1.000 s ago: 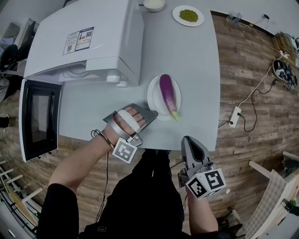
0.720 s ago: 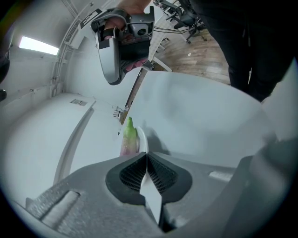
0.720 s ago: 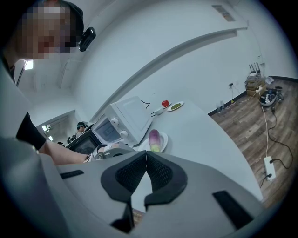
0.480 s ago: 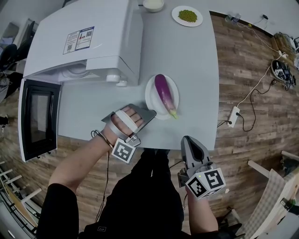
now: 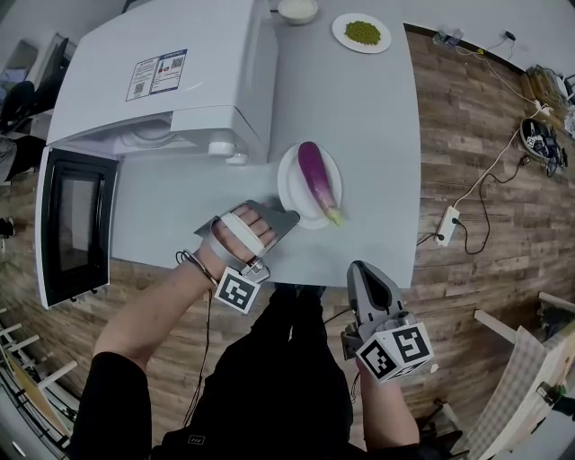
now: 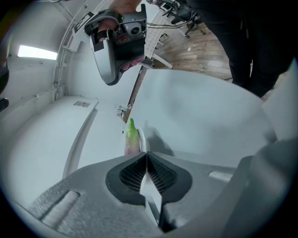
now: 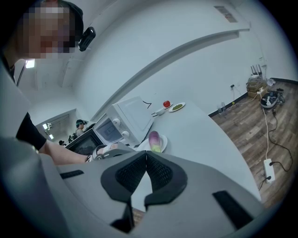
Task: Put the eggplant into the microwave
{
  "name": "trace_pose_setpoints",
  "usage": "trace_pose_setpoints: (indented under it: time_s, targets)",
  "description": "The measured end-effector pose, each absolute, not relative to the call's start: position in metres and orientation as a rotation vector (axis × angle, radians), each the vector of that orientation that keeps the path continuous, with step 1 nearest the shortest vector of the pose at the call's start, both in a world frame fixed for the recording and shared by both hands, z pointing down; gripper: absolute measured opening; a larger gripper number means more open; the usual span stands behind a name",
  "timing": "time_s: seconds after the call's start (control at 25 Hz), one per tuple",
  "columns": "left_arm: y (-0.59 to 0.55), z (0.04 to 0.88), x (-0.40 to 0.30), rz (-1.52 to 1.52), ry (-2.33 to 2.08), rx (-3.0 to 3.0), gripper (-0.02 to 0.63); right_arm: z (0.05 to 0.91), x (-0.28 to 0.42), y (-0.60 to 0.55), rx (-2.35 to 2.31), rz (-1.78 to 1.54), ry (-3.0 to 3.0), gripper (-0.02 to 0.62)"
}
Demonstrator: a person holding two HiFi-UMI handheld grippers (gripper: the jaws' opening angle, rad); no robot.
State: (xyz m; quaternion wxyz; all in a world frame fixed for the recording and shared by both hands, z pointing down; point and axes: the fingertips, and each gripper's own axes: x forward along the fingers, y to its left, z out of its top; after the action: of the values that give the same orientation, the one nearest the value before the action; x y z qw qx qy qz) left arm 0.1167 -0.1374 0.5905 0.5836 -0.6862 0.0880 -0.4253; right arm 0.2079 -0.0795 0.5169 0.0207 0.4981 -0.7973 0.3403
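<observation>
Eggplant (image 5: 316, 178): purple, green stem end toward the near side, lying lengthwise on a white plate (image 5: 287, 184) near mid-table, just right of the microwave's near corner. Grey table (image 5: 368, 108) stands on a wood-plank floor (image 5: 467, 135). White microwave (image 5: 162, 81) occupies the table's far left; its door (image 5: 76, 225), with a dark window, hangs open at the left edge. Left gripper (image 5: 289, 216) sits low over the table, strapped to a hand (image 5: 241, 232), tips just beside the plate's near-left rim; contact with the rim cannot be judged. Its jaws are pressed together with nothing between them, and its own view looks past them at the stem end. Right gripper (image 5: 361, 269) is held off the table's near edge, well apart from the plate, jaws likewise closed tip to tip and empty. Far edge of table: small dish (image 5: 362, 32) of green contents, and left of it a white bowl (image 5: 296, 9). Power strip (image 5: 452, 220) lies on the floor to the right.
</observation>
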Motion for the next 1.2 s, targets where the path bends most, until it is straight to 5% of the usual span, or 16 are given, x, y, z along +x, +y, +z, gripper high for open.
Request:
trace_pose_setpoints:
  time_s: [1.2]
  targets:
    - [-0.137, 0.541, 0.124, -0.934, 0.33, -1.592, 0.015, 0.491, 0.209, -0.078, 1.514, 1.004, -2.513, 0.014]
